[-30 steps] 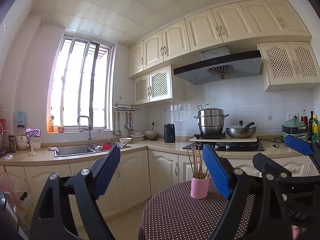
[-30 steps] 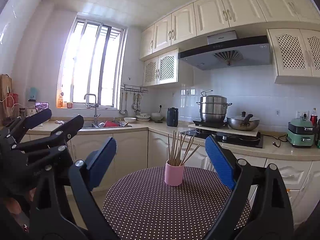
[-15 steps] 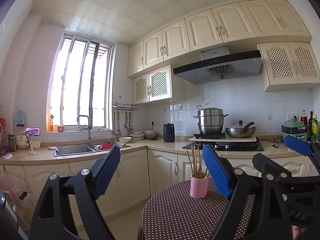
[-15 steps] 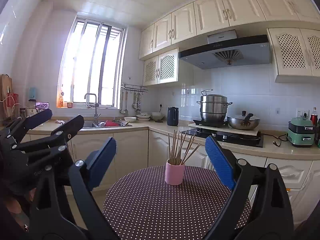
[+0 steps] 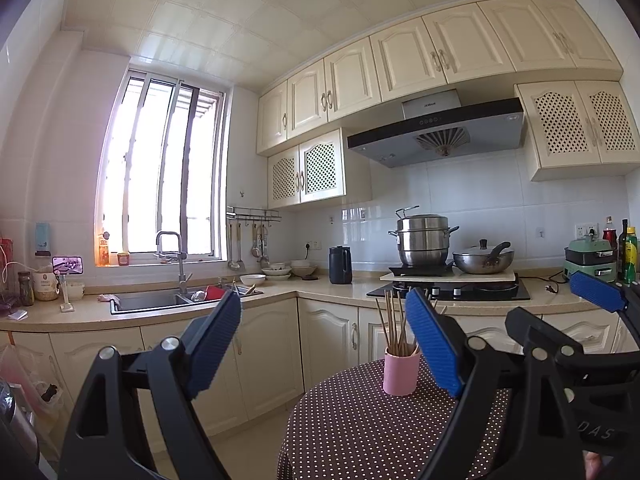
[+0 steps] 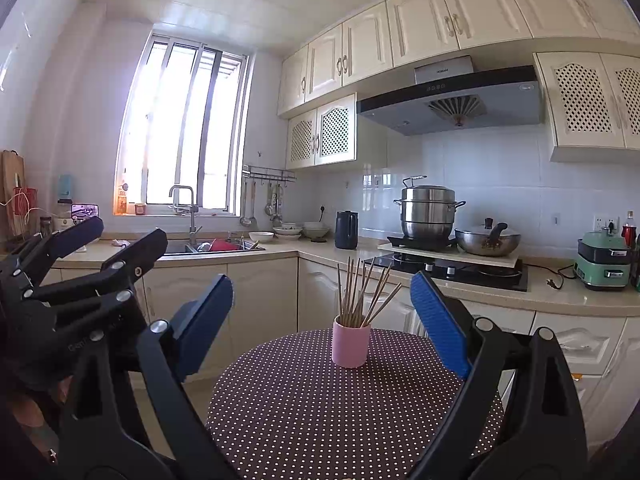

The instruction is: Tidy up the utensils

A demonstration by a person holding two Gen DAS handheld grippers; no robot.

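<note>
A pink cup (image 6: 351,343) with several wooden chopsticks (image 6: 356,290) standing in it sits on a round table with a dark polka-dot cloth (image 6: 320,408). The cup also shows in the left wrist view (image 5: 401,372), at the table's far edge. My right gripper (image 6: 322,320) is open and empty, held above the table in front of the cup. My left gripper (image 5: 324,338) is open and empty, left of the table and raised. Each gripper shows in the other's view, the left (image 6: 108,240) and the right (image 5: 560,304).
Behind the table runs an L-shaped counter (image 6: 280,250) with a sink (image 6: 216,246), bowls (image 6: 261,236), a black kettle (image 6: 346,230), a stove with a steel steamer pot (image 6: 428,212) and a wok (image 6: 488,240), and a green cooker (image 6: 604,260). Ladles hang on a wall rack (image 6: 268,196).
</note>
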